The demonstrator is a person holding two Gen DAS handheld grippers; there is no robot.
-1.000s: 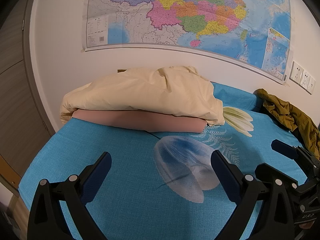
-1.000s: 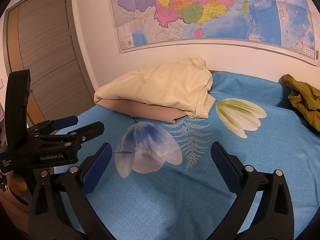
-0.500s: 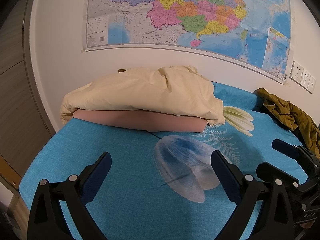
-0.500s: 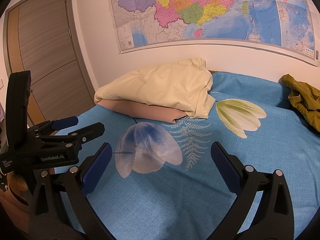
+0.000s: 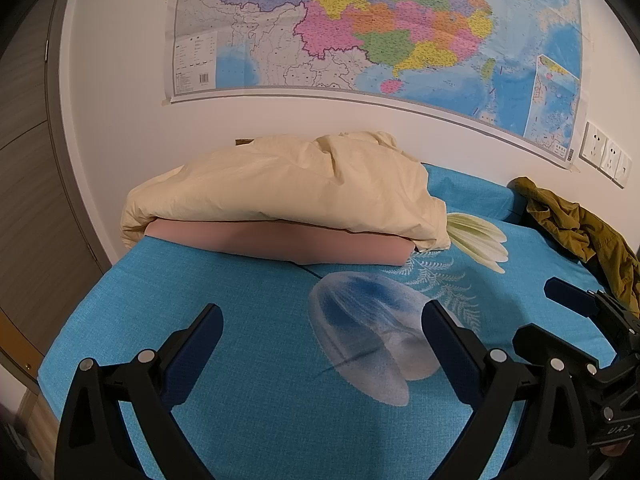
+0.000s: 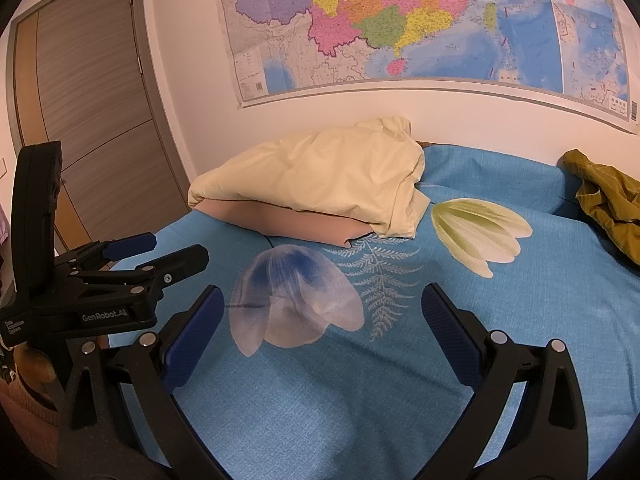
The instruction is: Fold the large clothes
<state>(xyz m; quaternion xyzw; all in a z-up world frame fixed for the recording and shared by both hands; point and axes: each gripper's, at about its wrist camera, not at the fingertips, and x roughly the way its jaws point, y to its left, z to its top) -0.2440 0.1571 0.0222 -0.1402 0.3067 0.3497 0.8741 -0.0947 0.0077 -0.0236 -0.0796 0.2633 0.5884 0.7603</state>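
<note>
The olive-green garment (image 5: 580, 220) lies crumpled at the far right of the bed (image 5: 248, 360), against the wall and well apart from both tools. The left hand-held gripper (image 5: 322, 344) hovers over the near part of the blue bedsheet with its blue-padded fingers (image 5: 192, 354) spread wide and nothing between them; the garment sits far off to its right. The right hand-held gripper (image 6: 322, 332) is likewise spread and empty, held just beside the left one, and from its camera the garment (image 6: 608, 200) shows at the right edge of the bed, beyond a printed pale-green flower (image 6: 480, 236). Straight ahead of both tools lies a cream duvet (image 5: 288, 188) heaped on a pink pillow (image 5: 280, 244) at the head of the bed, left of the garment and not touching it. The sheet between the grippers and the garment is bare except for its prints: a blue-white flower (image 6: 292, 296) and a fern (image 6: 380, 276). A large map (image 5: 380, 28) hangs on the wall above, wall sockets (image 5: 604, 156) sit right of it, and a wooden door (image 6: 92, 120) stands at the left.
</note>
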